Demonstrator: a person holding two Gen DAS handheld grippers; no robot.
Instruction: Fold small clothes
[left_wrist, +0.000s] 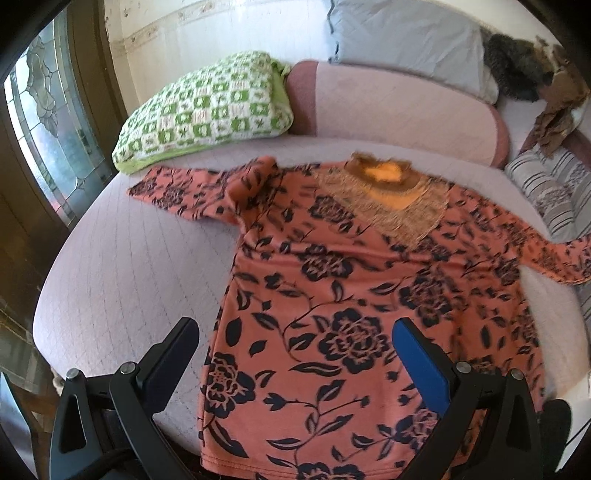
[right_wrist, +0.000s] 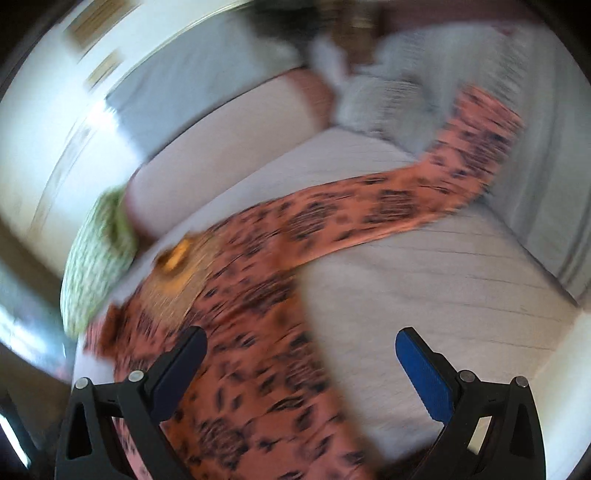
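Lying flat for folding, the top (left_wrist: 332, 295) stretches toward twelve o'clock, both grippers (left_wrist: 295, 354) (right_wrist: 301, 365) spread empty above it, the right seemingly nearing the sleeve (right_wrist: 406, 206)

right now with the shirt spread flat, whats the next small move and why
Probably bring the right tongs to the long sleeve and grip it to fold inward. The floral shirt lies spread flat on the bed, both sleeves out, and both tongs are open and empty.
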